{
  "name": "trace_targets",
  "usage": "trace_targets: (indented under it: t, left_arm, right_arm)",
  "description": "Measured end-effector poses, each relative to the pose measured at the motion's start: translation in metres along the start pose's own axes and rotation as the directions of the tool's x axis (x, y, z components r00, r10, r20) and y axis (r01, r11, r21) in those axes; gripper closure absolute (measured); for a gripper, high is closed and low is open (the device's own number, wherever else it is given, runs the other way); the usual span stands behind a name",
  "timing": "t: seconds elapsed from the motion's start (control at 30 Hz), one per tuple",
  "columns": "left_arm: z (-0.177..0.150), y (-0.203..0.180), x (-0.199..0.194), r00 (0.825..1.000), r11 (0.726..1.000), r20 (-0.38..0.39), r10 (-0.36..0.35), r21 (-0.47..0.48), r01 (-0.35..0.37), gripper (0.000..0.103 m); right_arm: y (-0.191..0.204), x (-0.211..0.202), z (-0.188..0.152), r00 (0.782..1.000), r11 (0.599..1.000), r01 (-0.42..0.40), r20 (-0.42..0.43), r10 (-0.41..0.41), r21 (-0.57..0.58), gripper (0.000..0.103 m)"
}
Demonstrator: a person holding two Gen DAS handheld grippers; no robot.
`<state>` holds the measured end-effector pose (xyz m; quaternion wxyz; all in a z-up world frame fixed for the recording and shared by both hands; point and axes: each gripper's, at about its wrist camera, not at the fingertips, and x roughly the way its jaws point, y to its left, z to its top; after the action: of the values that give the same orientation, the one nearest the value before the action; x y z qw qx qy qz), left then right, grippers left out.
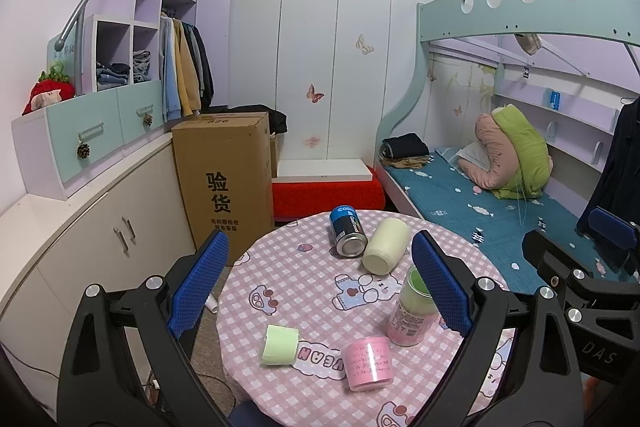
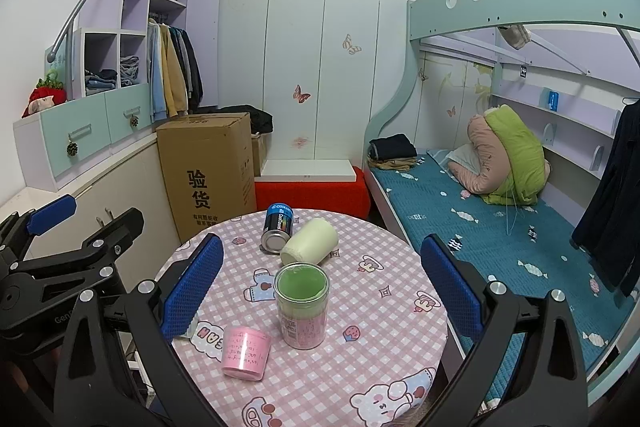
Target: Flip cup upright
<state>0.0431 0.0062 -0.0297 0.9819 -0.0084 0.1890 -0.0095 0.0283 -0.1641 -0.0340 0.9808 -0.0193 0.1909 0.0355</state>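
Right wrist view: pink cup (image 2: 245,353) sits mouth-down near the table's front edge, just left of the tall clear cup (image 2: 302,305).
Cup state: upside down, base on top, slightly flared toward the cloth; probably the one to flip, though other items also lie over.
Cup in left view: pink cup (image 1: 368,363) low and centre, between the gripper's two blue pads.
Tall clear cup: already upright, green at the mouth, pink lower down; touches nothing.
Cream cup (image 2: 309,242): on its side, resting against the blue can (image 2: 277,229), also on its side.
Green cup (image 1: 280,345): tipped over left of the pink one, apart from it; mostly hidden behind a pad in the right view.
Left gripper (image 1: 320,283): jaws wide apart, nothing held, hovering above the table.
Right gripper (image 2: 322,287): jaws wide apart, empty, framing the tall clear cup.
Why so: both look spread in readiness; neither touches a cup.
Table (image 2: 360,367): round, pink checked cloth; a slick cloth could let the cup slide when tipped.
Judgement: flip not yet begun; next needs a grasp across the pink cup's sides, then a half turn.
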Motion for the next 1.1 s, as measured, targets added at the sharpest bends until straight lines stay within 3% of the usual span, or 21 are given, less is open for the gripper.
trace_targets:
  t: [1.1]
  left_arm:
    - [-0.0004,0.0018,0.0047,1.000,1.000,0.004,0.008,0.014,-0.008,0.010]
  right_arm:
    - [-0.0005,0.0071,-0.0021,1.000,1.000,-0.005,-0.019,0.005,0.012,0.007]
